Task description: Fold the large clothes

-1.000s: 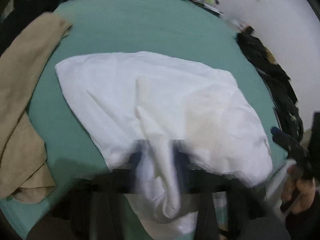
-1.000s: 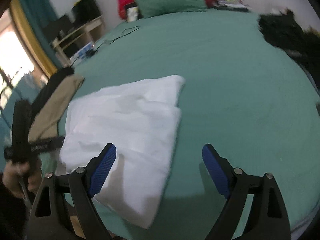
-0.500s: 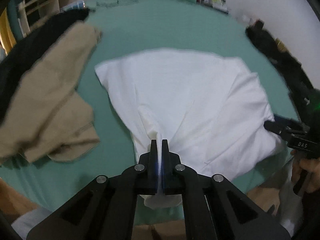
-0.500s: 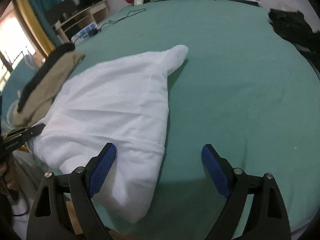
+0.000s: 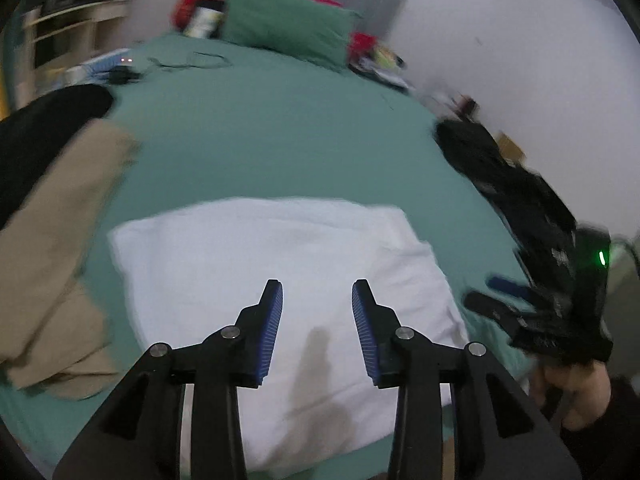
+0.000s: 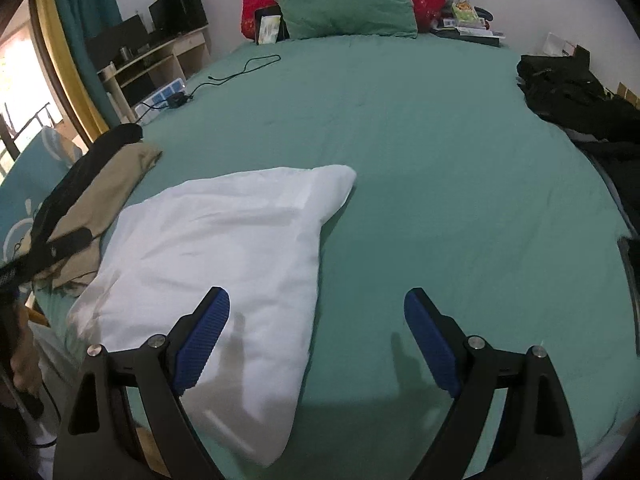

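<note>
A white garment (image 5: 256,272) lies folded flat near the front edge of the green bed (image 5: 280,140). It also shows in the right wrist view (image 6: 224,248), left of centre. My left gripper (image 5: 317,320) is open and empty, just above the garment's near part. My right gripper (image 6: 316,336) is open wide and empty, above the garment's right edge and the bare sheet. The right gripper also shows at the right of the left wrist view (image 5: 504,300).
A tan garment (image 5: 52,248) over a black one (image 5: 44,124) lies at the bed's left edge. Dark clothes (image 6: 576,92) are piled at the right edge. A green pillow (image 6: 348,4) and a cable (image 6: 236,72) lie at the head end.
My left gripper was shut on a fold of the white garment; it has let go, opened and lifted. The garment now lies flatter. The right gripper stayed open.
</note>
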Tool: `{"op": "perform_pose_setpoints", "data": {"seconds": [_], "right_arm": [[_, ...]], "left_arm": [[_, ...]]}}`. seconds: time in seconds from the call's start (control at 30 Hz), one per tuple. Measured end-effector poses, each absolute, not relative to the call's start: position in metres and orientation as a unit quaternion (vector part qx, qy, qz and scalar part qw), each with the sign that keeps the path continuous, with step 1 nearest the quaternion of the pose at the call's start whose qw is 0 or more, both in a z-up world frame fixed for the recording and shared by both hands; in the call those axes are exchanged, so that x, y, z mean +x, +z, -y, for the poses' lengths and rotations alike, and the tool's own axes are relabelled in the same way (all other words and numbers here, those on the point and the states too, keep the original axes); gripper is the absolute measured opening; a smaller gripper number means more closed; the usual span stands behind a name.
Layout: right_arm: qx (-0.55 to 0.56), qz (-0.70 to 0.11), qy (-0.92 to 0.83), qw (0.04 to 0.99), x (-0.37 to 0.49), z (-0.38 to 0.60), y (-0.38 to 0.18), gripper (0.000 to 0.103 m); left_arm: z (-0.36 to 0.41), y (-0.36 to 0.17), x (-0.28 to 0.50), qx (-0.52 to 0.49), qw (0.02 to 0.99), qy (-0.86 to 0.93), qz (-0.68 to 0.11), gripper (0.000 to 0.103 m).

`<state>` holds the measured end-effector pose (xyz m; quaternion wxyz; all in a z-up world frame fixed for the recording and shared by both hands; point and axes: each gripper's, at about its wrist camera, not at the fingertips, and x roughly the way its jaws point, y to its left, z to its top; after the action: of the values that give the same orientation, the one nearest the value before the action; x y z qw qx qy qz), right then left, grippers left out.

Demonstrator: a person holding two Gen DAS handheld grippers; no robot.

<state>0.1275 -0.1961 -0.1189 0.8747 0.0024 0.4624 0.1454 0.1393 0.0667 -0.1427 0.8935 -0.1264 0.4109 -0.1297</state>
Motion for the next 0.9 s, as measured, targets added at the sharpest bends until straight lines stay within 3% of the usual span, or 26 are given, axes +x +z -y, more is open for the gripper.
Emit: {"op": "perform_pose_setpoints", "data": {"seconds": [0.17,0.33,0.43,0.63,0.7,0.9], "right_arm": [[-0.007,-0.486,0.146,0.862,0.146,0.185,-0.141,0.088],[-0.018,-0.500,0.153,0.852,0.149,0.173,-0.171,0.090],[-0.020,-0.502,0.149,0.852,0.151,0.172,-0.173,0.092],[-0.005,-0.500,0.143,0.854,0.146,0.180,-0.164,0.092],[0.009,-0.498,0.144,0.855,0.144,0.184,-0.160,0.093],[0.035,-0.497,0.154,0.853,0.134,0.192,-0.154,0.093]], "left_arm": [[-0.047,-0.197,0.159,-0.126,0.846,-0.117,-0.505,0.039],[-0.049,-0.204,0.157,-0.079,0.862,-0.092,-0.492,0.051],[-0.047,-0.203,0.152,-0.061,0.869,-0.089,-0.483,0.053],[-0.102,-0.173,0.130,-0.186,0.881,-0.060,-0.432,0.053],[-0.127,-0.170,0.118,-0.203,0.887,-0.003,-0.415,0.059],[-0.161,-0.199,0.114,-0.248,0.849,0.040,-0.464,0.065]]}}
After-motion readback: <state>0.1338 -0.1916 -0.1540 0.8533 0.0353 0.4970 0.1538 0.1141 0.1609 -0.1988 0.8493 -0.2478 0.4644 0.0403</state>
